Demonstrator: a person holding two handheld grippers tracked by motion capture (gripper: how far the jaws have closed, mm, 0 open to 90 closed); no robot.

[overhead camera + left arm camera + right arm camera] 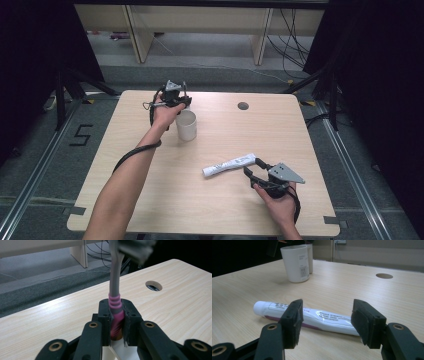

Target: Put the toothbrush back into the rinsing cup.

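Biggest thing first: light wood table (pixel 150 200) w/ a round cable hole (pixel 243 106) near the far edge. On it, a white cup (pixel 186 125) sits toward the far left, and a white toothpaste tube (pixel 229 165) lies flat nearer the person's side, right of centre.

Left gripper (pixel 186 102) is up by the cup, pretty much over its rim. Its jaws are pressed tight on a toothbrush (pixel 115 302), grey handle w/ pink grip rings, pinched at the pink part. In the left gripper view the brush runs straight out from the jaws, bristle head blurry at the top, and a bit of white cup rim shows just below.

Right gripper (pixel 253 166) is spread wide, nothing in it. The bit that matters imo: the tube lies right in front of it, long axis crosswise to the jaws, cap end (pixel 259 308) off to the left in the right gripper view, crimped end near the right jaw. So the tube already sits across the gap, and the right hand is way nearer than the left. Prob just needs to ease fwd and down, then close across the tube's body.
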